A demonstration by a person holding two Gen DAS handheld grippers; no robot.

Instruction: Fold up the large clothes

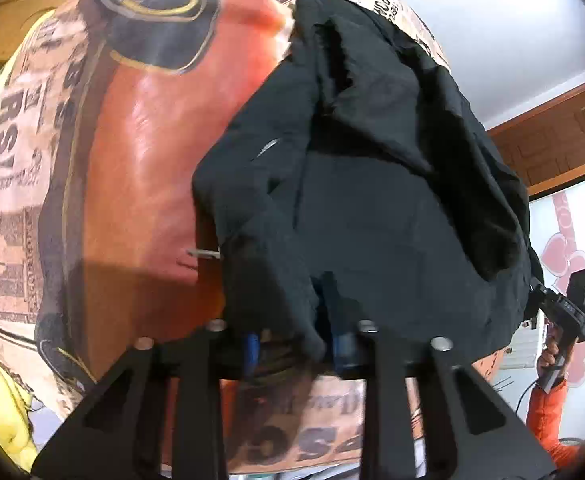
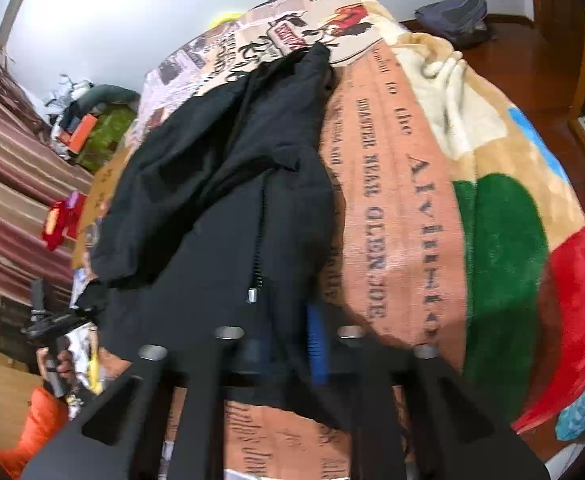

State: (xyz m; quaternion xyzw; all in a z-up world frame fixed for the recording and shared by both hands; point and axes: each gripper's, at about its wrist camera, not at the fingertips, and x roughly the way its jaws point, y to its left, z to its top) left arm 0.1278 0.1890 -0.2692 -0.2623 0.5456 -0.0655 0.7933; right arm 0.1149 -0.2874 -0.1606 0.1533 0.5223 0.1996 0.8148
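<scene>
Clenching on the near hem of a black padded zip-front jacket point(image 1: 392, 208), our left hand-held gripper point(image 1: 300, 348) has fabric bunched between its blue-padded fingers point(image 1: 252, 346). Our right hand-held gripper point(image 2: 288, 344) is likewise pinched shut on the jacket's near edge beside the silver zip pull point(image 2: 253, 295). In each wrist view we catch the other hand-held gripper at the jacket's far corner, gripped by a hand point(image 1: 548, 356) in an orange sleeve point(image 1: 548, 412). Beyond our fingers the jacket lies crumpled and loosely doubled across a plush printed blanket in orange, tan and green point(image 2: 412, 200) covering the bed. Farther off we see a white wall point(image 1: 472, 20) and brown wooden panelling point(image 1: 552, 140).
</scene>
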